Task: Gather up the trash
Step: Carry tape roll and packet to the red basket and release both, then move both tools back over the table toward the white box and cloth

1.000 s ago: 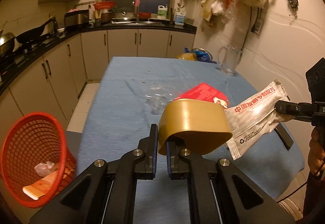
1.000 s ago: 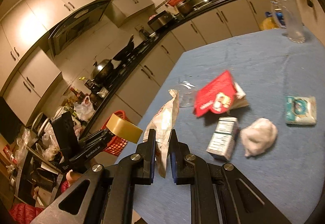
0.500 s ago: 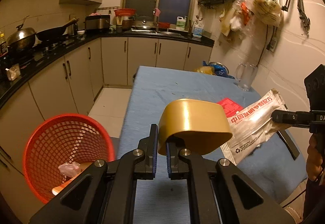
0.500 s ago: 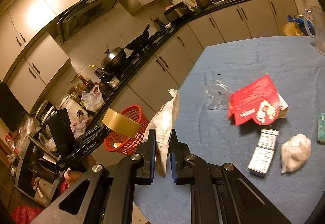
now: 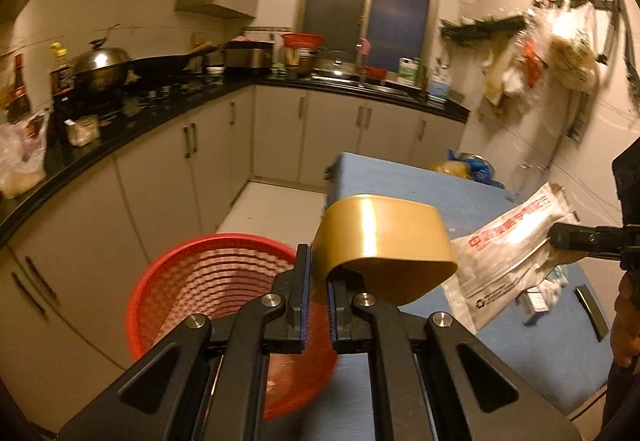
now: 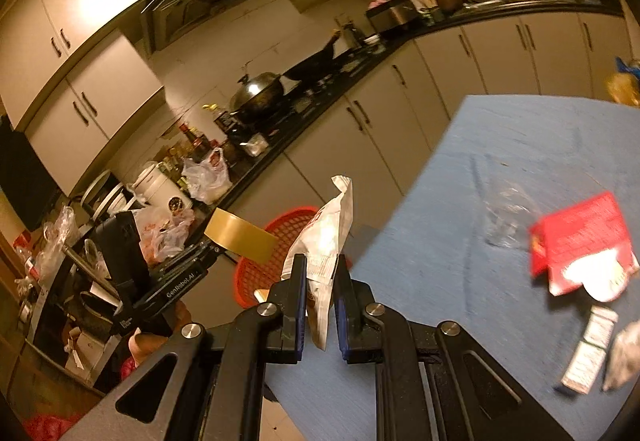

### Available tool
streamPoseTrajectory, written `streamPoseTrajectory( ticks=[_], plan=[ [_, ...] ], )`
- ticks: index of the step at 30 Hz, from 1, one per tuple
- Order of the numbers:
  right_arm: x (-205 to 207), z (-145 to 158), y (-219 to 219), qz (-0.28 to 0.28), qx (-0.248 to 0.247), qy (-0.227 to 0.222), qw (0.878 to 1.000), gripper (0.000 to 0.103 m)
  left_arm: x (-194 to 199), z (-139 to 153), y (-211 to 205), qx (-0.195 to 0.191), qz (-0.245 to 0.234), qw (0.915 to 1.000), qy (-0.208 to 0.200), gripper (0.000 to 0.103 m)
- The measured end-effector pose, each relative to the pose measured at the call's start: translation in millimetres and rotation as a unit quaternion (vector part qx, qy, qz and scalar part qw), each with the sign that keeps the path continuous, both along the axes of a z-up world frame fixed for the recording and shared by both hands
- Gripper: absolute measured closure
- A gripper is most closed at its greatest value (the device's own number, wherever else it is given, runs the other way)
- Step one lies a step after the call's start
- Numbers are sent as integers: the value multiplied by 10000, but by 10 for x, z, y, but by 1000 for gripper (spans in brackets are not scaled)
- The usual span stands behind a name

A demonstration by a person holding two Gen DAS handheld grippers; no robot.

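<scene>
My left gripper [image 5: 316,273] is shut on a brown tape roll [image 5: 380,237] and holds it over the near rim of the red mesh trash basket [image 5: 208,281] on the floor. The roll also shows in the right wrist view [image 6: 240,235], with the basket [image 6: 272,269] behind it. My right gripper [image 6: 320,281] is shut on a white plastic packet [image 6: 326,237], held in the air beside the blue table's [image 6: 500,169] left edge. The packet also shows in the left wrist view [image 5: 508,257].
On the table lie a red carton [image 6: 584,245], a small white box [image 6: 592,349], a crumpled tissue [image 6: 624,353] and a clear plastic piece [image 6: 504,217]. Kitchen cabinets [image 5: 168,177] and a counter with a wok [image 5: 100,69] run along the left.
Both grippers swung left off the table toward the basket. The basket is now larger and directly under the tape roll. Both grips are unchanged.
</scene>
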State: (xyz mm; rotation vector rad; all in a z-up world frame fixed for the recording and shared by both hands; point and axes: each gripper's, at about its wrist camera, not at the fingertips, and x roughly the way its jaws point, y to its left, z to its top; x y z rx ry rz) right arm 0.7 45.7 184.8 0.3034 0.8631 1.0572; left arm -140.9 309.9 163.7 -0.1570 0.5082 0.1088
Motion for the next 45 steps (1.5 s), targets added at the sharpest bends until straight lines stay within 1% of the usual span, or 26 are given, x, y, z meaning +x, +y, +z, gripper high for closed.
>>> streamPoseTrajectory(
  ticks=[3,7,12,17,19,20,21,22,23,24,25,29,32,34,37,39,43,45],
  plan=[
    [4,55,223,120,39,-62,9999,89,-77,-43,231,-26,263,9996,43,96],
    [1,63,581,241,-88,-181,9995,89,-165,-146,519,-96,570,9982,144,96],
    [-13,-66,1083,430,-374,-209,9982,89,-127,-379,718,-177,835,9955,415,96],
    [-63,-254,1527,517,-857,-349,9944,89,-87,-610,875,-223,1001,9924,680,95],
    [-63,-342,1647,524,-1044,-333,9926,86,-63,-665,930,-250,1066,9912,741,88],
    [-59,-365,1675,532,-1080,-314,9922,85,-60,-683,946,-275,1078,9909,754,80],
    [-55,-390,1700,542,-1111,-299,9919,81,-70,-696,952,-278,1109,9907,743,74],
    [-55,-396,1713,547,-1119,-290,9918,75,-84,-699,961,-278,1126,9907,718,73],
    [-57,-395,1714,555,-1127,-285,9917,71,-98,-689,959,-292,1107,9911,687,72],
    [-60,-379,1700,561,-1113,-299,9918,62,-114,-679,958,-310,1085,9914,657,69],
    [-63,-357,1678,550,-1088,-325,9920,56,-128,-663,968,-315,1094,9915,627,68],
    [-86,-217,1540,458,-912,-418,9939,55,-184,-559,904,-338,1083,9924,475,61],
    [-129,-110,1339,222,-850,-580,9944,54,-227,-462,760,-306,1014,9938,337,58],
    [-152,-81,1162,58,-784,-608,9950,45,-238,-403,648,-281,931,9949,263,58],
    [-172,-107,921,-121,-764,-489,9958,43,-224,-334,412,-216,715,9970,206,55],
    [-170,-137,756,-259,-682,-395,9966,43,-192,-306,221,-205,551,9980,210,51],
    [-195,-241,382,-485,-607,-225,9967,43,-89,-326,-177,-179,167,9993,299,51],
    [-226,-293,194,-570,-698,-204,9957,43,-20,-362,-375,-155,-8,9992,367,51]
  ],
)
